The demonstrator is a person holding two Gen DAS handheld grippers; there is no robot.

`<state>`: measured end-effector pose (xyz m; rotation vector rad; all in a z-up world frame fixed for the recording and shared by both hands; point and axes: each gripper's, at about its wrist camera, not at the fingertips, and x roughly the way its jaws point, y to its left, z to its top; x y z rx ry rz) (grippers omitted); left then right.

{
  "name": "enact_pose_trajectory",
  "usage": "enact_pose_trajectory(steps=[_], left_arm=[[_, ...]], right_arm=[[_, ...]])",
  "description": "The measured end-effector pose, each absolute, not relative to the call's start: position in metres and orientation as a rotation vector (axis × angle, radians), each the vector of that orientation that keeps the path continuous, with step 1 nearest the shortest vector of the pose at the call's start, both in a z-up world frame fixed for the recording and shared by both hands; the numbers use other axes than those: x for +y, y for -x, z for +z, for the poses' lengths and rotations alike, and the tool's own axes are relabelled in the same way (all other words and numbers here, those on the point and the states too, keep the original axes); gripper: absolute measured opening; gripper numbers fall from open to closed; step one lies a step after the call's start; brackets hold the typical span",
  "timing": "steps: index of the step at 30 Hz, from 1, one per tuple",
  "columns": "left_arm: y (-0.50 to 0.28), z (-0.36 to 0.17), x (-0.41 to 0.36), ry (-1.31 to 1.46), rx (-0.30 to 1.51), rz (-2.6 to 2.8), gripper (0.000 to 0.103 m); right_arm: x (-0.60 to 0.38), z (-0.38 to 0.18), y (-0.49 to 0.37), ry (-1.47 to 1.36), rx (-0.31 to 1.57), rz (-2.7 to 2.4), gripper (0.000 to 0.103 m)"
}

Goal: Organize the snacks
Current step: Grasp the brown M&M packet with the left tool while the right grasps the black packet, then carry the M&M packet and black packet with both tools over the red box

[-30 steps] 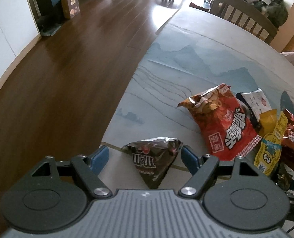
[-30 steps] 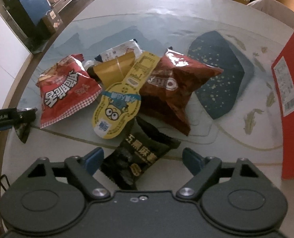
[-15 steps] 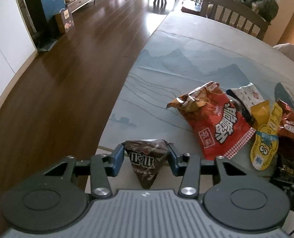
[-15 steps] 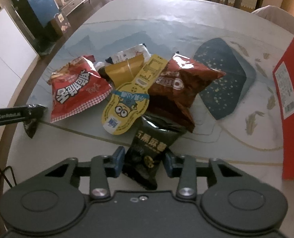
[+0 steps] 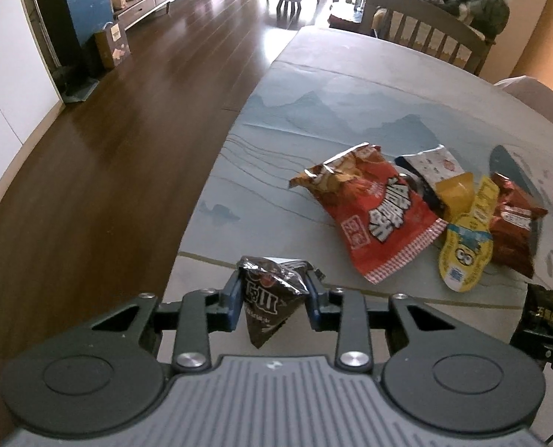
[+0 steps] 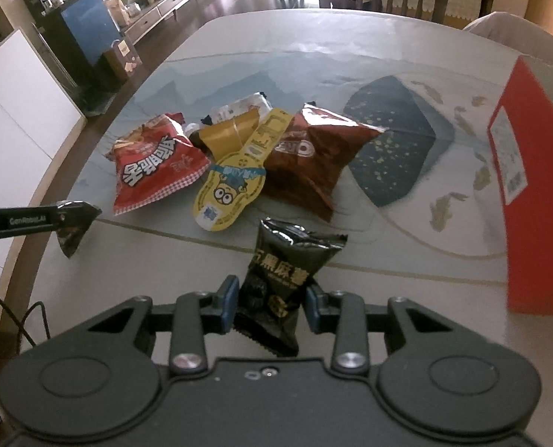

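Note:
My left gripper (image 5: 272, 298) is shut on a small dark triangular snack packet (image 5: 267, 300) and holds it above the table's near left edge; it also shows in the right wrist view (image 6: 71, 227). My right gripper (image 6: 271, 303) is shut on a black snack bag with gold lettering (image 6: 286, 275), lifted off the table; it shows in the left wrist view (image 5: 544, 307). A pile lies mid-table: a red chip bag (image 6: 153, 164), a yellow minion packet (image 6: 231, 182), a brown Oreo bag (image 6: 313, 156), a yellow pouch (image 6: 228, 134) and a white packet (image 6: 239, 106).
A red box (image 6: 530, 193) stands at the right of the table (image 6: 351, 48). Wooden chairs (image 5: 425, 33) stand at the far side. The table edge drops to wooden floor (image 5: 108, 119) on the left, with a white cabinet (image 6: 12, 119) beyond.
Both grippers closed from open onto their packets and lifted them off the table. Both views rose and pulled back a little.

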<state>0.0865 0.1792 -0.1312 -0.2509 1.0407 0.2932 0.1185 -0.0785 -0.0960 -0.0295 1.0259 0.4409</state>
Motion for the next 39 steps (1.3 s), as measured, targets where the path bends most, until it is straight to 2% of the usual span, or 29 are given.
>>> enact_pose_trajectory(steps=[13, 24, 39], left_arm=[[-0.074, -0.088, 0.117, 0.254, 1.022, 0.157, 0.033], [-0.086, -0.053, 0.036, 0.208, 0.989, 0.02, 0.033], [-0.127, -0.025, -0.093, 0.093, 0.946, -0.151, 0.033]], right_arm=[[-0.13, -0.056, -0.097, -0.008, 0.983, 0.469, 0.034], [-0.192, -0.027, -0.093, -0.031, 0.922, 0.435, 0.034], [-0.293, -0.014, -0.113, -0.062, 0.86, 0.354, 0.034]])
